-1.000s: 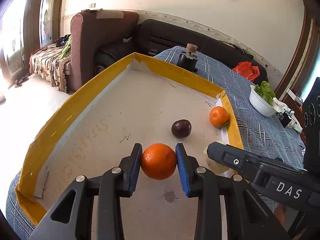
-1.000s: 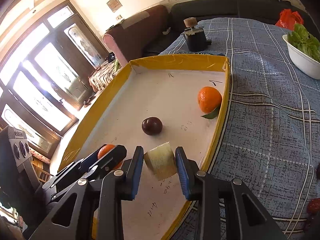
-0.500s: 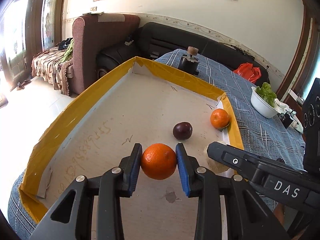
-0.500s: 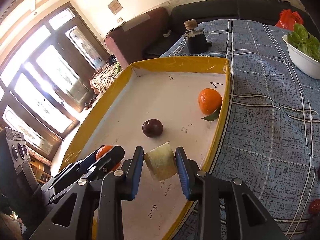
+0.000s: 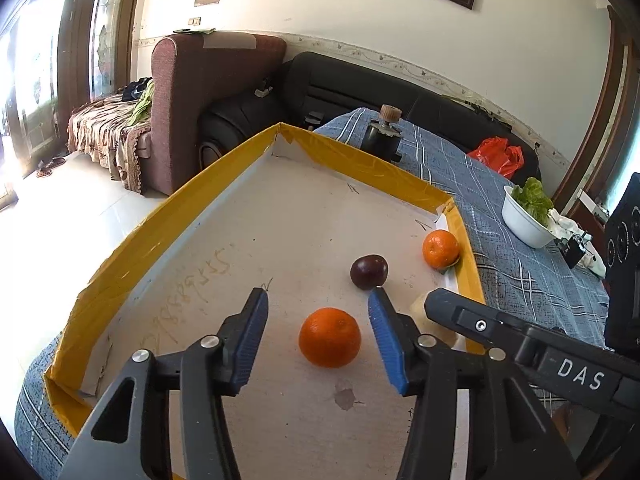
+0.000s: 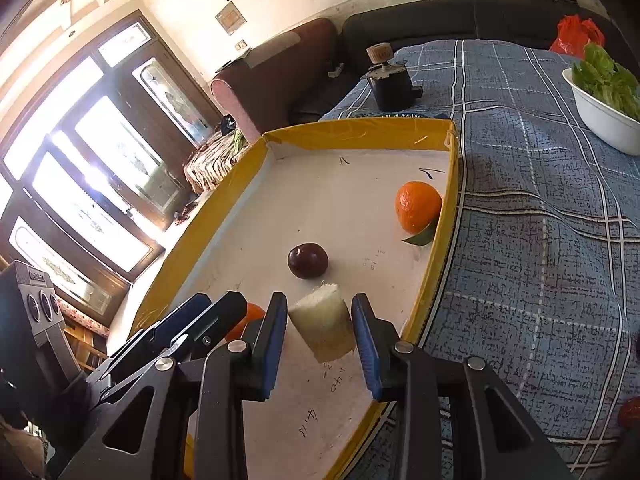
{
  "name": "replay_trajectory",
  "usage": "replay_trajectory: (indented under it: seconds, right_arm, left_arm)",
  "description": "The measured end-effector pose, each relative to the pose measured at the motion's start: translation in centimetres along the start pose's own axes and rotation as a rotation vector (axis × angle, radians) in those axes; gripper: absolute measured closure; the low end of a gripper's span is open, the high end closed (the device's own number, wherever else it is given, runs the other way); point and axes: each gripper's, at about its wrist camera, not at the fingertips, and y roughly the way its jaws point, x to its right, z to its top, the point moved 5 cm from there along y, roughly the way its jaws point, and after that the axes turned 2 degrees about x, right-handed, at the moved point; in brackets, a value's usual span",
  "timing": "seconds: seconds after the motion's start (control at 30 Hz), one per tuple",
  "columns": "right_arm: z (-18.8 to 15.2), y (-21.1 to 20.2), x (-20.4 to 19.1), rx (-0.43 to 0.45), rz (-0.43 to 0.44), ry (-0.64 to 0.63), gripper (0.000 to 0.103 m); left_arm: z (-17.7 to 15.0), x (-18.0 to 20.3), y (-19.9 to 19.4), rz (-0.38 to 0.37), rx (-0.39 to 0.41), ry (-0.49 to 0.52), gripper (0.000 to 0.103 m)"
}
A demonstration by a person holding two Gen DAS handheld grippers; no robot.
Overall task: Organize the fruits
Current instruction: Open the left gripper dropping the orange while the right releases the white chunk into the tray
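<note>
An orange (image 5: 329,337) rests on the floor of the yellow-rimmed tray (image 5: 168,216). My left gripper (image 5: 318,320) straddles it with jaws opening, both blue pads clear of the fruit. My right gripper (image 6: 320,320) is shut on a pale wedge of cut fruit (image 6: 323,328) just above the tray floor (image 6: 344,188). Further in lie a dark plum (image 5: 369,271) (image 6: 308,261) and a leafy tangerine (image 5: 441,249) (image 6: 417,206) near the right rim. In the right wrist view the orange (image 6: 247,318) peeks out behind the left gripper's fingers.
The tray sits on a blue checked tablecloth (image 6: 540,220). A white bowl of lettuce (image 5: 526,216) (image 6: 604,100) stands at the right, a small black device with a wooden knob (image 5: 384,136) behind the tray, a red bag (image 5: 498,154) further back. Sofas stand beyond.
My left gripper's jaws have spread apart and let go of the orange, which now sits on the tray floor. The right gripper keeps its hold on the pale wedge.
</note>
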Motion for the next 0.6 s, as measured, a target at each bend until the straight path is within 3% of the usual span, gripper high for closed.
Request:
replay_trajectory:
  seconds: [0.6]
  right_arm:
    - [-0.3,-5.4,-1.0,0.044,0.002,-0.001,0.061]
  left_arm:
    - [0.7,0.2,-2.1,-0.006,0.102,0.005,0.04]
